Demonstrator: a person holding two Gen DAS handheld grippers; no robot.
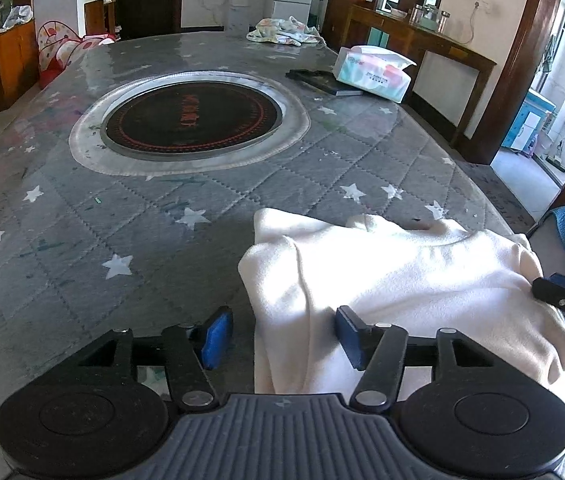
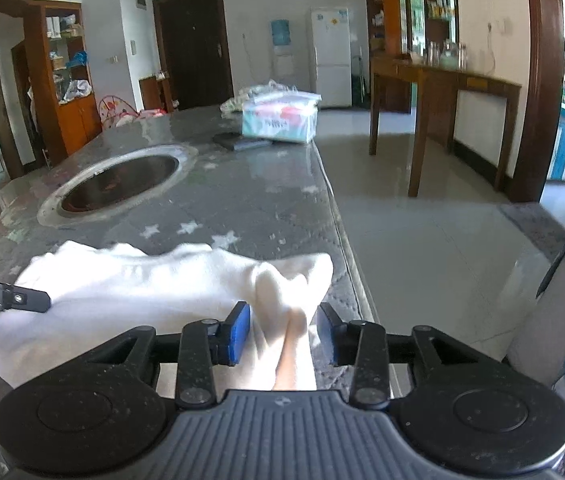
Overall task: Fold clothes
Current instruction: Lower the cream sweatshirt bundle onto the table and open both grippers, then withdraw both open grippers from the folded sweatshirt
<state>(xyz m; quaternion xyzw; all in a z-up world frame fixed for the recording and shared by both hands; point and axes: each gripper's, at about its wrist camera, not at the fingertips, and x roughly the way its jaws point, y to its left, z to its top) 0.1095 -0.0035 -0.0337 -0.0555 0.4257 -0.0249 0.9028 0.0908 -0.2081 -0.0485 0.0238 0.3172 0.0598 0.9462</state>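
Blue pads of the left claw [image 1: 278, 336] spread apart, released, straddling the near left edge of the cream garment [image 1: 402, 280], neither pad pressing it. Right claw [image 2: 282, 330] likewise released, pads parted around a bunched ridge of the same cloth without clamping. Garment lying folded and rumpled at the near right corner of the grey star-quilted surface [image 1: 122, 216], close to its edge. Farther off, a round black inset cooktop [image 1: 192, 116], then a tissue pack [image 1: 374, 72] beside a flat dark object [image 1: 322, 80], and crumpled patterned cloth [image 1: 282, 31] at the far end.
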